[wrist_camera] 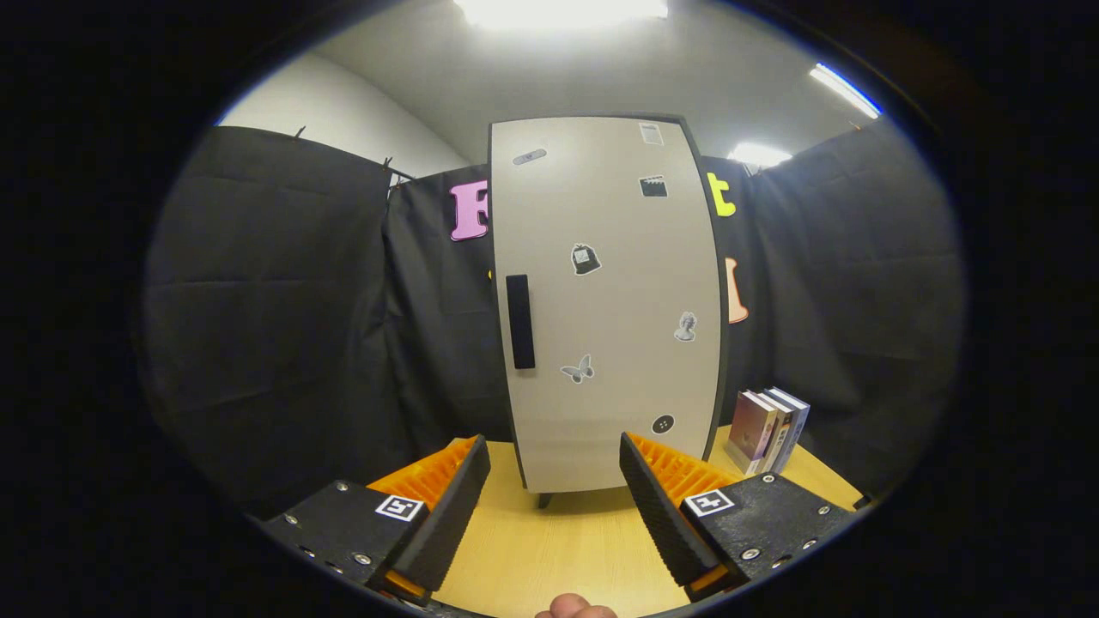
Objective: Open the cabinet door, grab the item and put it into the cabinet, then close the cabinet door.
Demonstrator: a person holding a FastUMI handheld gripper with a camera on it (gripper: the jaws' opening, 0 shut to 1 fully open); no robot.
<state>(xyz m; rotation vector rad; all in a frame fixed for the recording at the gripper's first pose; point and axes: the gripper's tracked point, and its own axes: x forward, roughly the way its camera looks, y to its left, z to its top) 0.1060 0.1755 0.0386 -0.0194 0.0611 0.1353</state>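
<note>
The claw point(554, 481) is open, with its two fingers wide apart and nothing between them. It hovers above the light wooden desk point(558, 549). Beyond the fingers, at the far side of the desk, the pale cabinet point(605, 300) stands upright with its door closed. A dark handle point(519, 322) sits near the left edge of the door, and several small stickers are on it. To the right of the cabinet, a few books point(768, 429) stand upright on the desk, close beside it.
</note>
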